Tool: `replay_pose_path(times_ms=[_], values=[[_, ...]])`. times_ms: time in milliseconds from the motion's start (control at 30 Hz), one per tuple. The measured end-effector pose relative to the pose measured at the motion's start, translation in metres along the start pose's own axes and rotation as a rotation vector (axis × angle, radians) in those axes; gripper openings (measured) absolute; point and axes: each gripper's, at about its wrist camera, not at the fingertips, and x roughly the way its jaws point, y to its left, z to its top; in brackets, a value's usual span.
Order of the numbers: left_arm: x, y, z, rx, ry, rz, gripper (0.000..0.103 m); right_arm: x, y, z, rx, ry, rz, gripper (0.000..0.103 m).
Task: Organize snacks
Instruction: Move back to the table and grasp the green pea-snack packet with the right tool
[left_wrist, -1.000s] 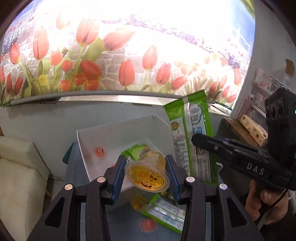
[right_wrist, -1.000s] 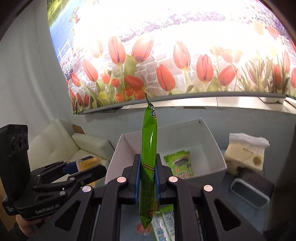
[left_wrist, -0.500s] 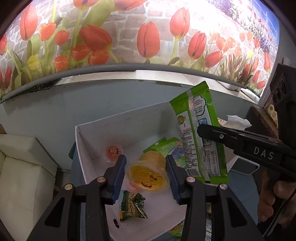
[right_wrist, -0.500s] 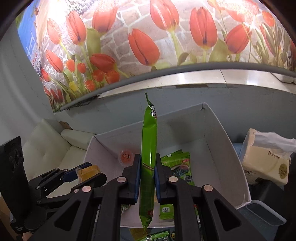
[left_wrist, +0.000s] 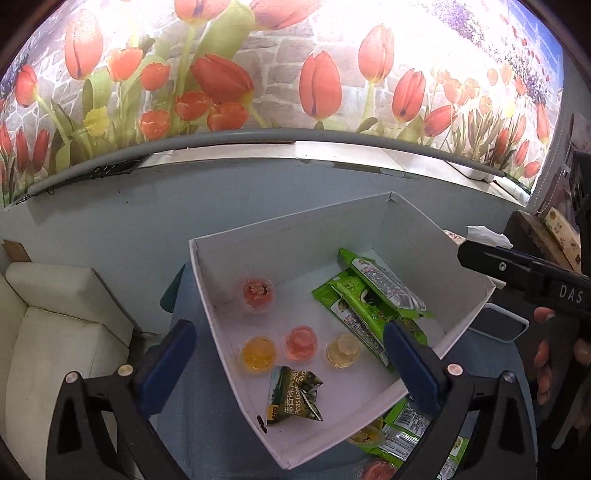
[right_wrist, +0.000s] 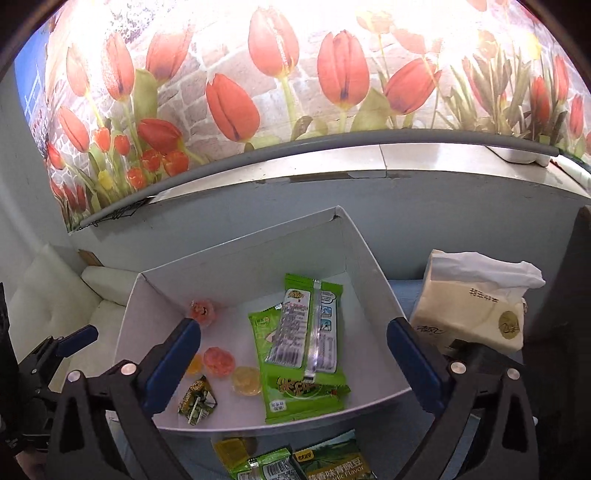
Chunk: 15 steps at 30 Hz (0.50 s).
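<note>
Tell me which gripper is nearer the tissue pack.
Right. The tissue pack sits just outside the white box, right beside the right gripper. The left gripper hangs over the box's far side, by the jelly cups.

White cardboard box (left_wrist: 280, 254), open top: you've got four jelly cups in it, all apart. Red one (left_wrist: 258, 295) toward the back wall, then a row of yellow (left_wrist: 258, 355), pink (left_wrist: 301, 343), pale yellow (left_wrist: 342, 350). Small dark green pea packet (left_wrist: 295, 398) lies crumpled near the front wall. Green snack packs (right_wrist: 301, 347) lie stacked flat on the right side, top one back-label up. More green packs (right_wrist: 295, 463) lie on the table outside the front wall.
</note>
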Motion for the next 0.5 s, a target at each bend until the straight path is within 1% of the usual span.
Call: replay_pose_path(times_ms=[100,200,333,400,500], values=[[-0.02,-0.001,-0.009,0.006,-0.026,-0.008,0.103,-0.025,-0.004,-0.015,0.009,-0.03,0.011,0.103],[-0.043,-0.008,-0.024,0.015,-0.053,-0.035,0.103,-0.044,-0.009,-0.043,-0.028,-0.055,0.001,0.103],[-0.076,-0.023,-0.054,0.029,-0.083,-0.079,0.103,-0.046,-0.016,-0.089,-0.095,-0.012,-0.002,0.103],[-0.094,-0.033,-0.075,0.045,-0.095,-0.097,0.103,-0.039,-0.02,-0.11,-0.135,0.024,-0.012,0.103],[-0.116,-0.044,-0.109,0.057,-0.102,-0.122,0.103,-0.018,-0.027,-0.136,-0.176,0.08,-0.05,0.103]])
